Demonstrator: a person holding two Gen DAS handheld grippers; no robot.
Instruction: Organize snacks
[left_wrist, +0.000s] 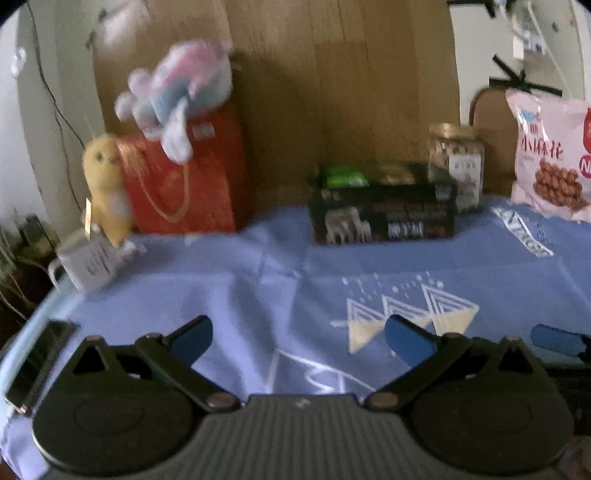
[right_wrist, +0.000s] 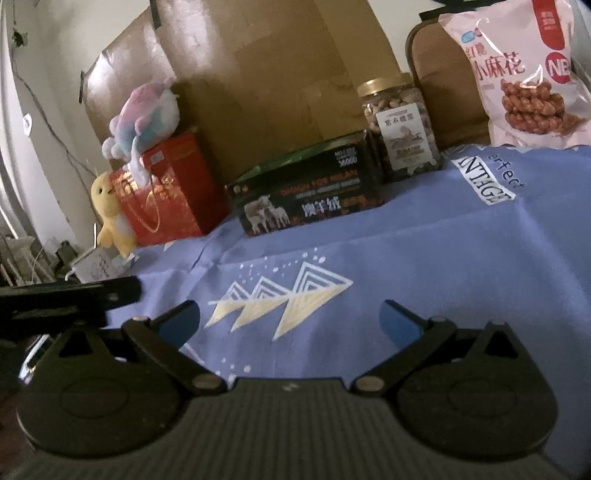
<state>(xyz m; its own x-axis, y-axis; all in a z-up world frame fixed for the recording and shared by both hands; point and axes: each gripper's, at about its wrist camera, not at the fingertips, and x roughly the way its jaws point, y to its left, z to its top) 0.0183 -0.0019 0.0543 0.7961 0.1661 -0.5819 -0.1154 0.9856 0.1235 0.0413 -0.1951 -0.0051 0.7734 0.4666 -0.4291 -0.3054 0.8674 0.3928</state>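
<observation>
Both grippers — left (left_wrist: 299, 341) and right (right_wrist: 290, 323) — hover spread wide, holding nothing, above a blue cloth (right_wrist: 424, 258). Behind it: dark box (right_wrist: 306, 195), nut jar (right_wrist: 400, 129), pink snack bag (right_wrist: 524, 74) — plush toys (right_wrist: 140, 114) far left.

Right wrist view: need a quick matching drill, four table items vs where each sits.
Items:
1. pink snack bag
2. nut jar
3. black box
4. pastel plush

Places:
A. on top of the red gift bag
B. far right, propped against cardboard
C. between the red gift bag and the jar
D. just right of the black box, gold lid

Pairs: 1-B, 2-D, 3-C, 4-A
</observation>
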